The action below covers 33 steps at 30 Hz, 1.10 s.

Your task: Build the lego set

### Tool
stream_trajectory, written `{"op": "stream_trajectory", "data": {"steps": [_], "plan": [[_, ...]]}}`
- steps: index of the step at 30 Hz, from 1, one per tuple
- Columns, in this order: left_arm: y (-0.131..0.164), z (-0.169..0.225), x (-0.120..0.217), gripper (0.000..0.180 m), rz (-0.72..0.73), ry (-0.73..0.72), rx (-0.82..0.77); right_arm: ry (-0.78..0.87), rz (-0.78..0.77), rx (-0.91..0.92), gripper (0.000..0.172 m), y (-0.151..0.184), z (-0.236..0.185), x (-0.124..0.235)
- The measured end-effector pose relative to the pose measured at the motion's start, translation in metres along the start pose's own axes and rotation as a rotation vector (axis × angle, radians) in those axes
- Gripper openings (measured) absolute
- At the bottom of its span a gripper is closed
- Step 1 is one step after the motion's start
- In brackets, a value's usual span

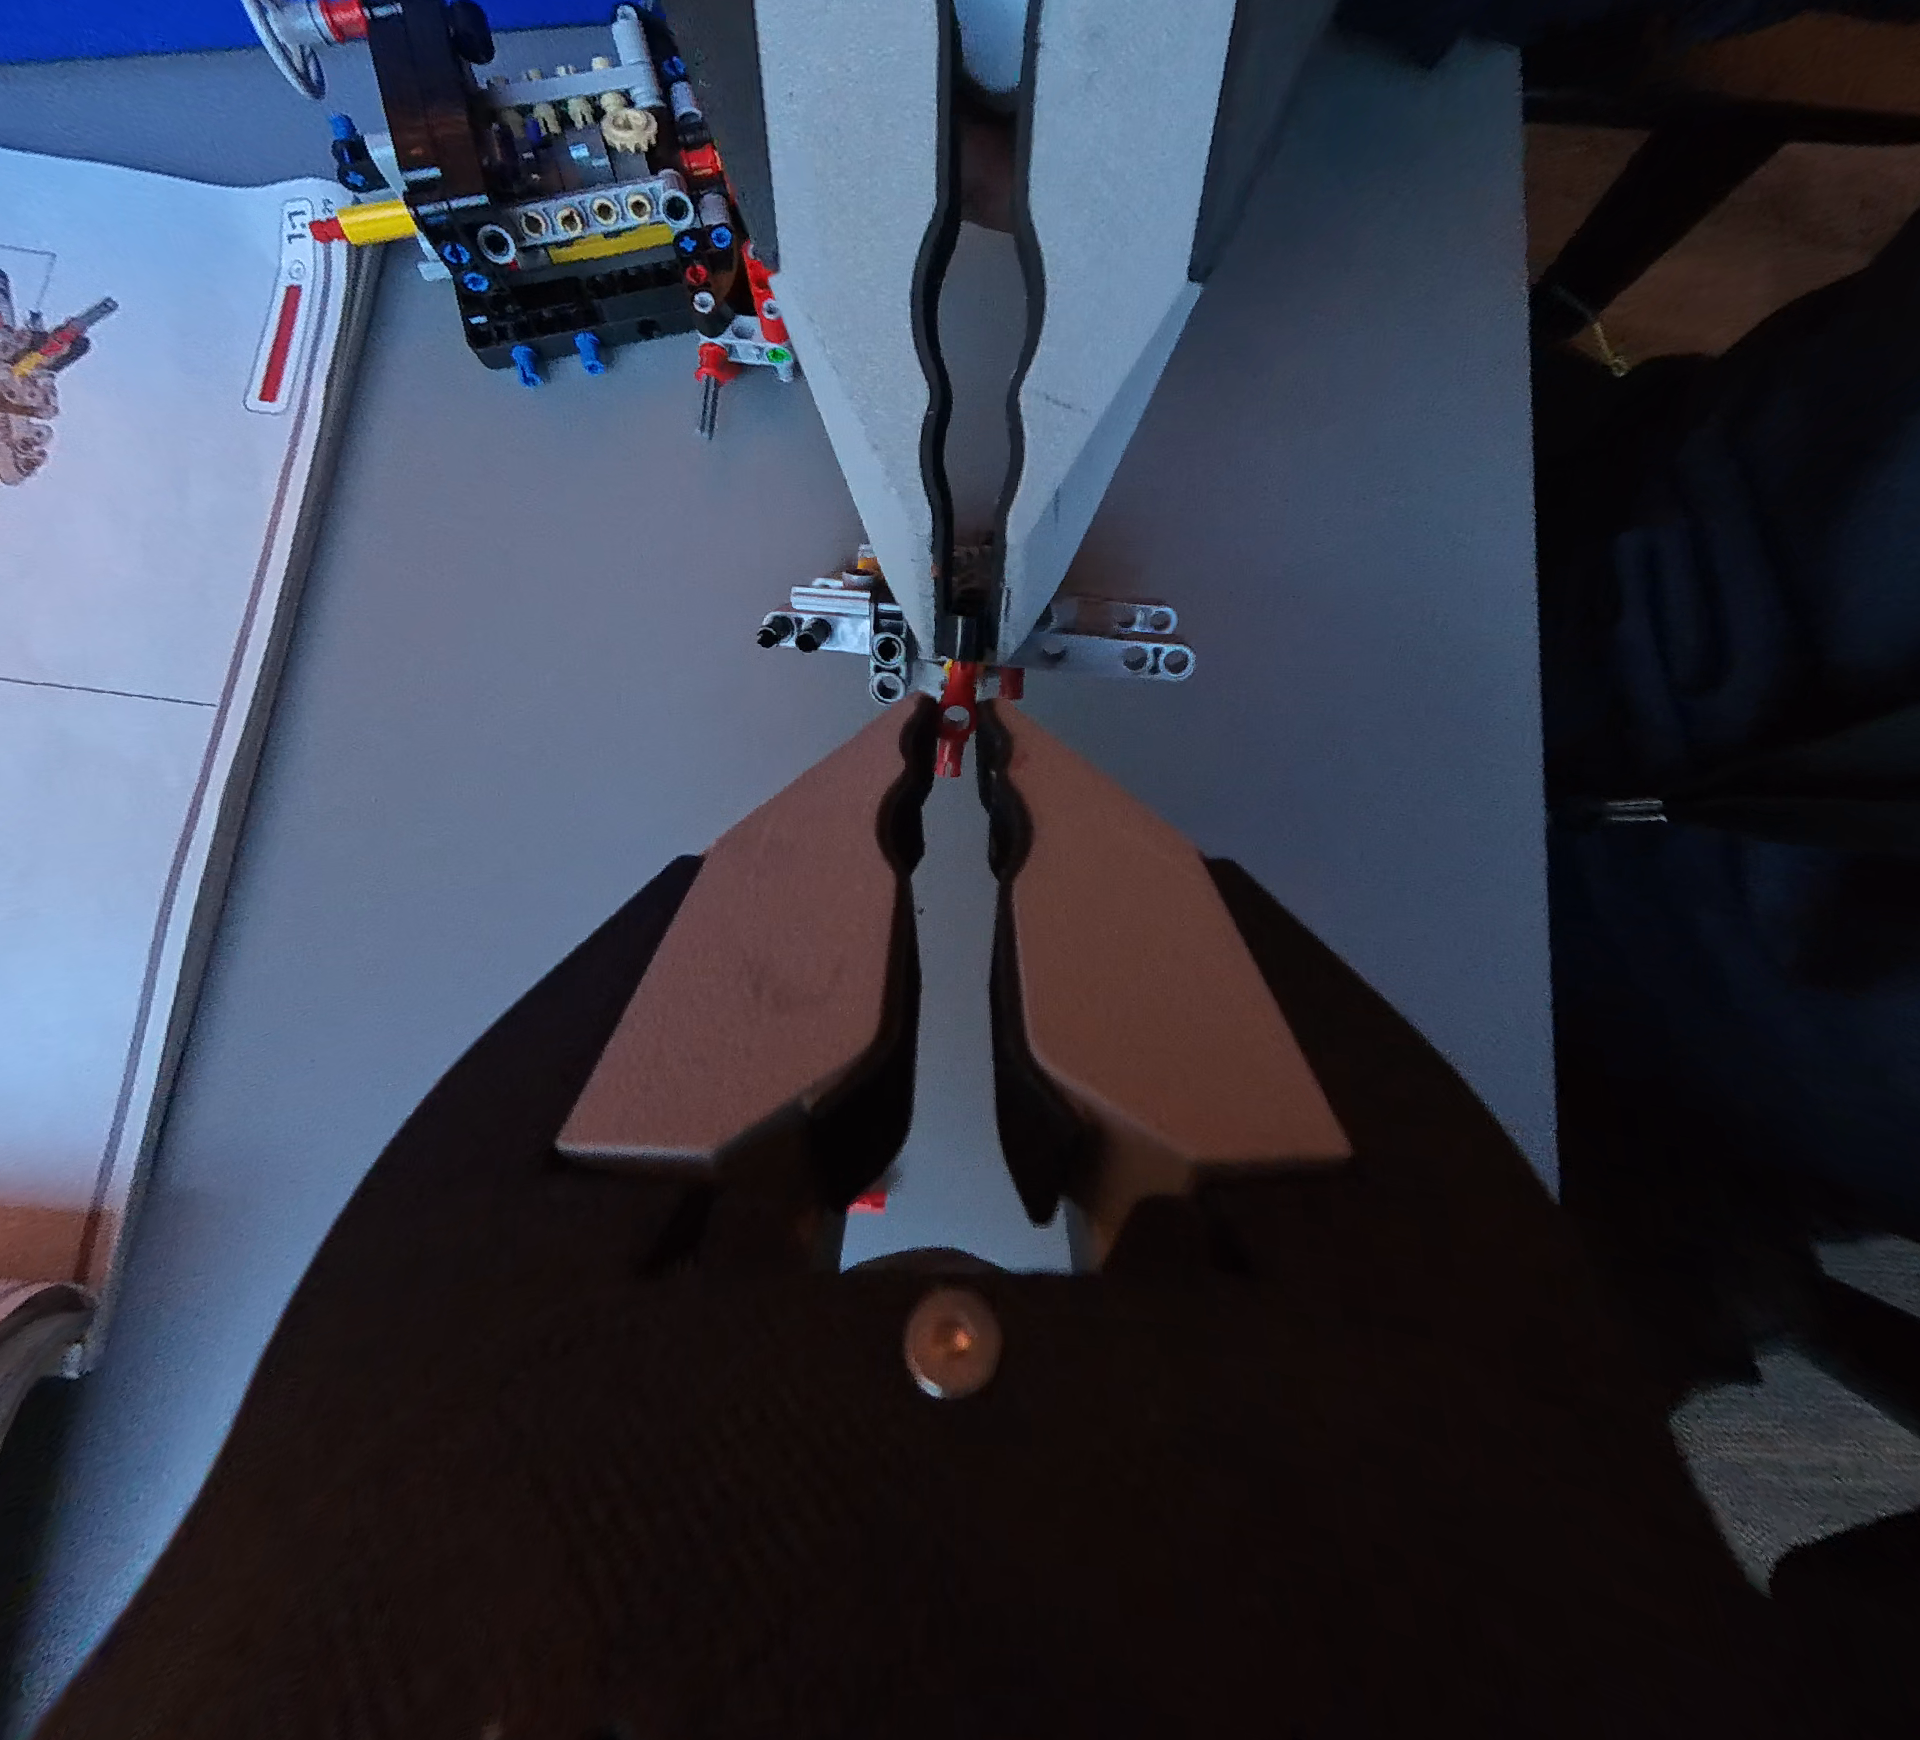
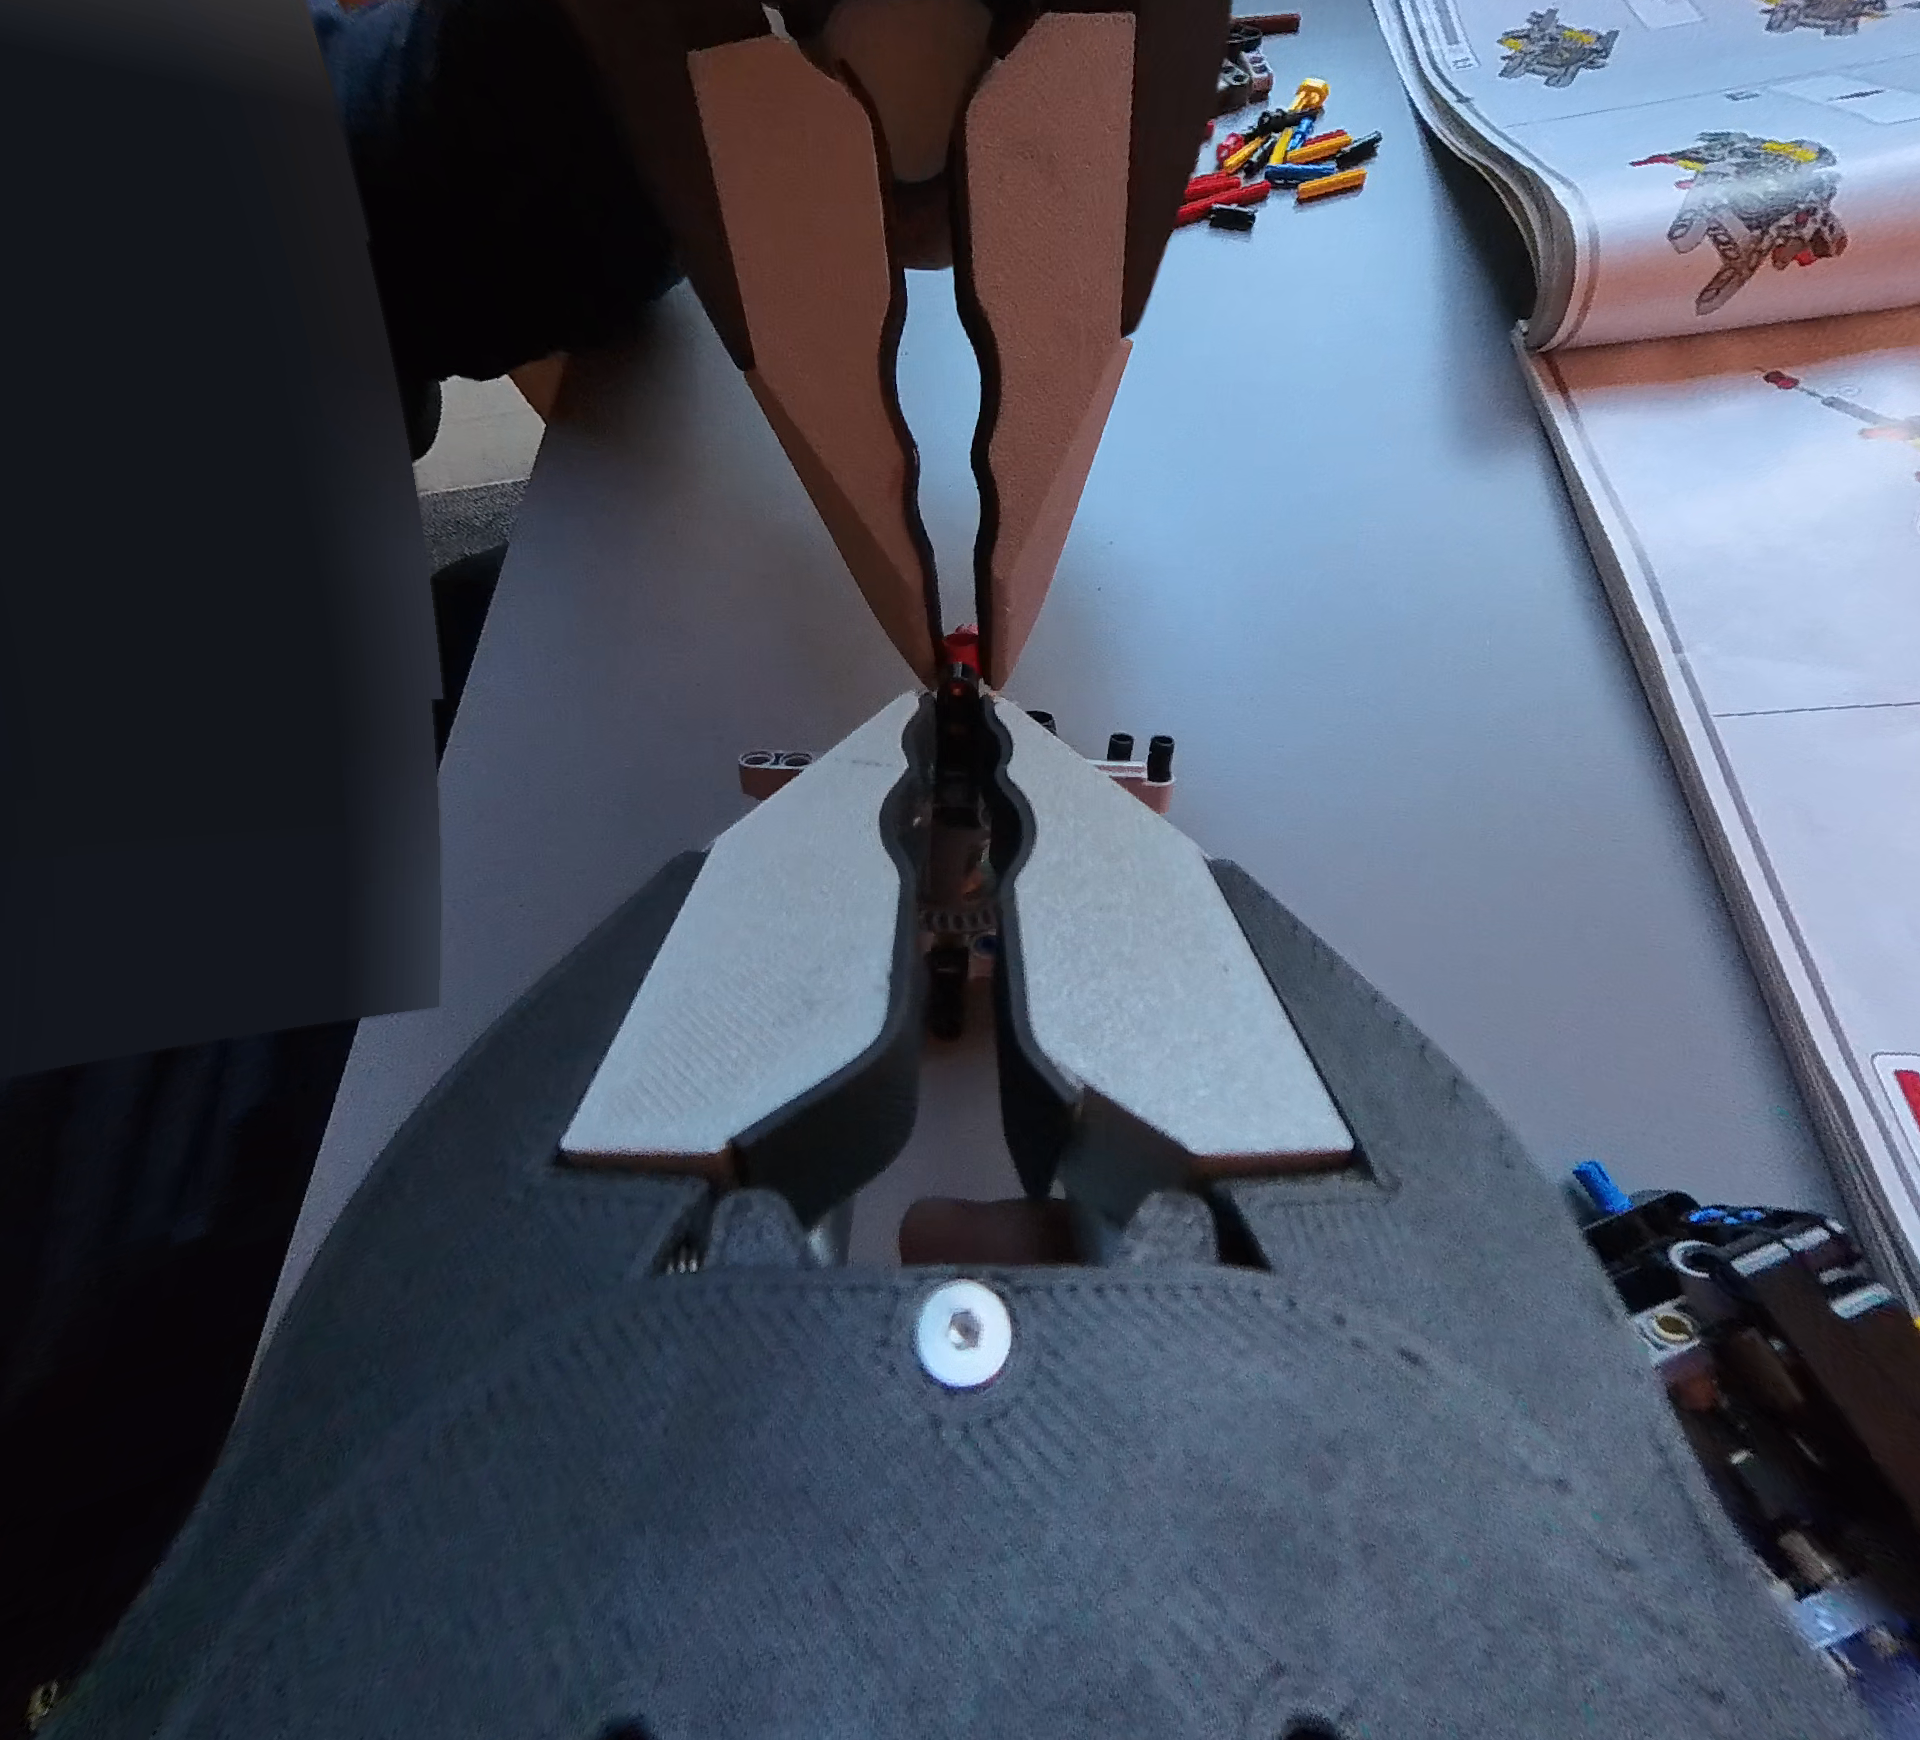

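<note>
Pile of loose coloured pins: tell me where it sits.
In the right wrist view, the pile of loose coloured pins lies on the grey table, upper right, between the left gripper and the open booklet.

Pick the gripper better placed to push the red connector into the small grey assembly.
Left gripper, likely: its fingers pinch the red connector, end-on against the small grey assembly, which the right gripper clamps.

The right gripper, grey-fingered with black pads, is clamped on a small grey-and-black brick assembly. At twelve o'clock the brown-fingered left gripper pinches a red connector pin. An open instruction booklet lies at two o'clock.
</note>
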<state>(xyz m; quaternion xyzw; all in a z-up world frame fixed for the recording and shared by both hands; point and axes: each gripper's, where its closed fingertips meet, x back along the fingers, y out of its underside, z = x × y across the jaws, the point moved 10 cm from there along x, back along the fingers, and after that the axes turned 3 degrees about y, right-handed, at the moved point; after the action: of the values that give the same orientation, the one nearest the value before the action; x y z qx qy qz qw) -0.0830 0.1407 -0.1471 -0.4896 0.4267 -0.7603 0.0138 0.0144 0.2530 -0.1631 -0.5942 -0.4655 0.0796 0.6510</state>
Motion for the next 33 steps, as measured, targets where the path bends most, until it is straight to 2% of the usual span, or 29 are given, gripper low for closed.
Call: {"op": "stream_trajectory", "data": {"steps": [10,20,27,30,33], "plan": [[0.001,-0.001,-0.002,0.004,0.021,-0.004,0.006,-0.022,0.004,-0.018,0.005,0.002,0.002,0.001],[0.000,0.003,-0.004,0.003,-0.007,-0.012,0.035,0.059,-0.065,0.098,0.005,-0.004,-0.010,-0.002],[0.001,-0.002,-0.002,0.003,0.075,0.036,0.094,0.008,0.021,0.022,0.005,0.001,-0.003,-0.001],[0.001,0.000,-0.002,0.003,0.050,0.013,0.082,0.047,-0.006,0.073,0.005,-0.001,-0.007,-0.003],[0.001,-0.003,0.001,0.003,0.084,0.012,0.103,0.034,0.026,0.031,0.005,-0.001,-0.002,-0.002]]}}
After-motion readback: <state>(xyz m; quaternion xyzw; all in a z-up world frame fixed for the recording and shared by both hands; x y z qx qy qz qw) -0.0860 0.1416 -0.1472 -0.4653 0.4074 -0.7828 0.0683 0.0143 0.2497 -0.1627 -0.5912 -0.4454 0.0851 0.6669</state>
